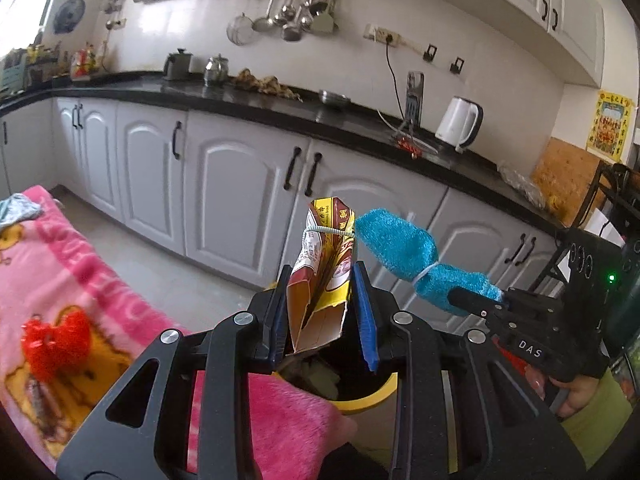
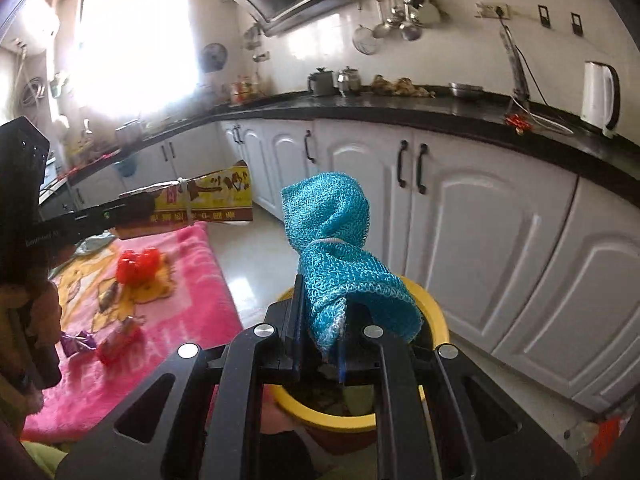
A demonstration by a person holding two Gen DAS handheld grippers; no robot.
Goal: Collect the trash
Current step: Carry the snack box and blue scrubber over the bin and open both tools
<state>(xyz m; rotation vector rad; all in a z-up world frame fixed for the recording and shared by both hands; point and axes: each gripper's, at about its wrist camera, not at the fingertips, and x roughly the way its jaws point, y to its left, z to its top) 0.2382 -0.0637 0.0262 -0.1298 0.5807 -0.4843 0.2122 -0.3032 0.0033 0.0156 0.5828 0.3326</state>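
Note:
My left gripper (image 1: pixel 325 280) is shut on a flattened red and yellow carton (image 1: pixel 322 272) tied with a white string, held above a yellow bin (image 1: pixel 370 394). My right gripper (image 2: pixel 322 312) is shut on a blue knitted cloth (image 2: pixel 336 248) tied with white string, also above the yellow bin (image 2: pixel 424 300), which holds scraps. In the left wrist view the cloth (image 1: pixel 404 248) and right gripper (image 1: pixel 464 300) sit just right of the carton. In the right wrist view the carton (image 2: pixel 208 200) and left gripper (image 2: pixel 132 208) are at the left.
A pink blanket (image 2: pixel 180 280) covers a surface left of the bin, with a red bow (image 2: pixel 138 266), a purple wrapper (image 2: pixel 78 342) and a red wrapper (image 2: pixel 118 342) on it. White cabinets (image 2: pixel 480 216) under a black counter (image 1: pixel 280 108) stand behind.

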